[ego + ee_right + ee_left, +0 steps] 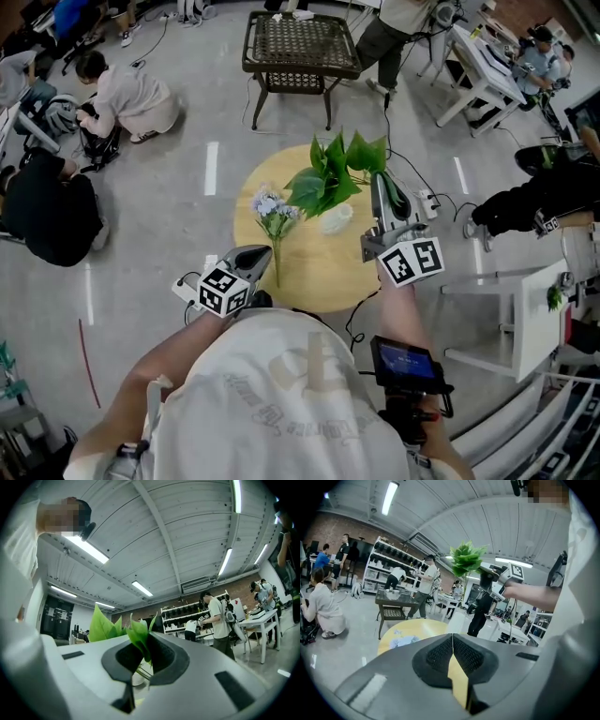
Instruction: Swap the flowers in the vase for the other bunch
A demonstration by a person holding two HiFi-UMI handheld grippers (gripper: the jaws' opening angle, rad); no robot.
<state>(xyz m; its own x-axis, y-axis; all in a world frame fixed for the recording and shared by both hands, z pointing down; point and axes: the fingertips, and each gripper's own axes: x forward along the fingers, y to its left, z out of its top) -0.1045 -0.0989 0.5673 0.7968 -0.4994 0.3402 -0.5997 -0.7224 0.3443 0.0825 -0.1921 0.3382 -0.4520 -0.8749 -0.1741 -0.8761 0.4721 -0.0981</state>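
In the head view my right gripper [378, 180] is shut on the stems of a green leafy bunch [333, 173] and holds it above the round wooden table [314, 281]. In the right gripper view its leaves [136, 637] stick up between the shut jaws. The white vase [336, 218] stands on the table just below and left of this gripper, with no stems in it. A pale blue flower bunch [274, 211] lies flat on the table to the vase's left. My left gripper [265, 253] is shut and holds nothing, near the table's front edge by the blue bunch's stem.
A dark wicker side table [300, 47] stands beyond the round table. People crouch on the floor at the left [131, 94]. A power strip with cables [427, 202] lies right of the table. A person in black [534, 202] and a white table [525, 319] are at the right.
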